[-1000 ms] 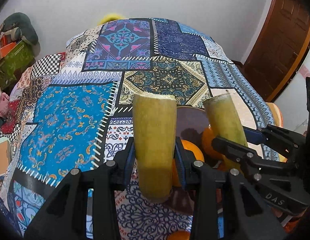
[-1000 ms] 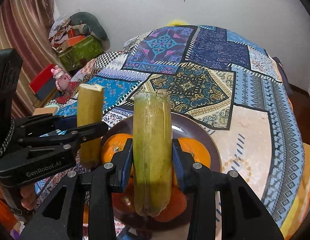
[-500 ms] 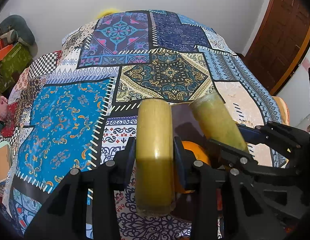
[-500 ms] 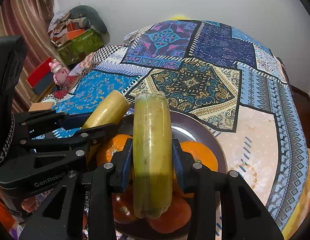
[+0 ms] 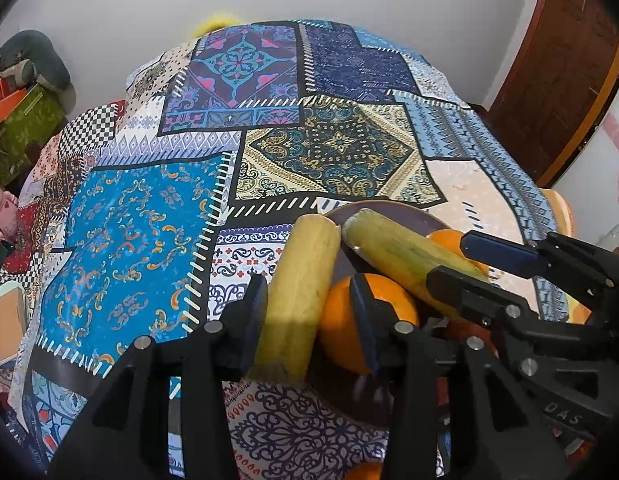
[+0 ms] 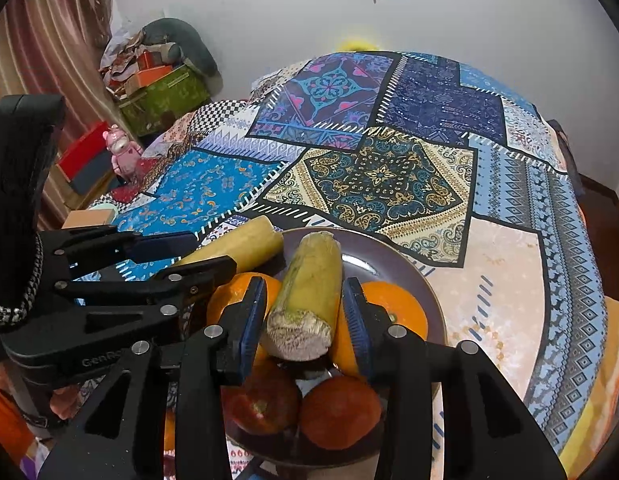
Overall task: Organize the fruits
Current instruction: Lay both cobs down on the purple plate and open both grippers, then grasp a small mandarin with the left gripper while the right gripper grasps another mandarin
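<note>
Two yellow-green sugarcane pieces lie on the dark brown plate (image 6: 393, 256) over the fruit. One cane piece (image 5: 299, 300) lies between the jaws of my left gripper (image 5: 309, 308), which stand apart from it; it rests against an orange (image 5: 345, 320). The other cane piece (image 6: 309, 300) lies between the jaws of my right gripper (image 6: 303, 316), with gaps on both sides, resting on two oranges (image 6: 393, 308). Red-orange fruits (image 6: 337, 412) lie at the plate's near side. Each gripper shows in the other's view (image 5: 509, 280) (image 6: 149, 256).
The round table carries a patchwork cloth (image 6: 381, 168). Boxes and cushions (image 6: 157, 80) are piled by the left wall, with a pink toy (image 6: 119, 152) below. A wooden door (image 5: 557, 72) stands at the right.
Both cane pieces were tipped from upright to lying on the plate's fruit. Both grippers lowered and opened, letting go of the cane.
</note>
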`<state>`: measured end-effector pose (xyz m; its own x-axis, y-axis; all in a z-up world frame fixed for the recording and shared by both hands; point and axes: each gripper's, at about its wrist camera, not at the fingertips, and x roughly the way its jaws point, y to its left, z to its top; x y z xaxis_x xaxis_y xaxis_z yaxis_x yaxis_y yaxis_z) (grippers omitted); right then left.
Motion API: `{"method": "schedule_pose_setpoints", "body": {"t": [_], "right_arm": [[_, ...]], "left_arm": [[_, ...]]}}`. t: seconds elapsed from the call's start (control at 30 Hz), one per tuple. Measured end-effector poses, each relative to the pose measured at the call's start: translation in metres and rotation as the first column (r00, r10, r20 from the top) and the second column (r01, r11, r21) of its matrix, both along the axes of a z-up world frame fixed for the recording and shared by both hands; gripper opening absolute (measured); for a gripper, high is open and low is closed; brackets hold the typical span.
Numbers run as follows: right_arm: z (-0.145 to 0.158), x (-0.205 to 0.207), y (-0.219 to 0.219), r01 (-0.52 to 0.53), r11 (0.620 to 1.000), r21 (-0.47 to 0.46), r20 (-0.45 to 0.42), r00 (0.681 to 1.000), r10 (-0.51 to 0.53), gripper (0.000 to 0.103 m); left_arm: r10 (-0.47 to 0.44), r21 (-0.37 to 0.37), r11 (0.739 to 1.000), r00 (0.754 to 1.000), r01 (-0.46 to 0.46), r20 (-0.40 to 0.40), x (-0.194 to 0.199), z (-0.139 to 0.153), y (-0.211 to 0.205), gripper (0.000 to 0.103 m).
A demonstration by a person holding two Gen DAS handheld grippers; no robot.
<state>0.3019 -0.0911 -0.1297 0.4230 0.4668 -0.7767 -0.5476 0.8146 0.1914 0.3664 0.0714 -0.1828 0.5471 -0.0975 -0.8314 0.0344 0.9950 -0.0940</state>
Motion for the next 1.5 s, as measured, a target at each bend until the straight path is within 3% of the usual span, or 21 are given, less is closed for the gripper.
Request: {"method": "schedule_pose_setpoints", "body": {"t": [0.17,0.5,0.7,1.13,1.5], "right_arm": [[0.01,-0.008,-0.01,0.018,1.0,0.012,0.011,1.0,-0.018,0.037],[0.043,-0.042,-0.053,0.075,0.996,0.044,0.073,0.994,-0.078,0.042],[0.052,-0.068,-0.088,0.108,0.994,0.026,0.102,0.989,-0.11,0.046],[0.014,-0.099,-0.153,0.194,0.981,-0.026,0.014,0.981,-0.193,0.048],[-0.029,-0.092,-0.16,0.183,0.982,-0.034,-0.082,0.979,-0.186,0.048]], "left_arm": [[-0.016,0.035,0.999,0.999,0.015,0.044,-0.02,0.018,-0.006,0.046],[-0.016,0.029,0.999,0.992,0.012,0.127,-0.079,0.056,-0.008,0.055],[-0.005,0.04,0.999,0.99,0.0,0.138,-0.113,0.062,-0.007,0.061],[0.015,0.035,0.999,0.999,-0.016,0.032,-0.147,0.022,-0.019,0.061],[0.001,0.029,1.0,0.999,0.001,-0.051,-0.134,-0.015,-0.031,0.057]]}}
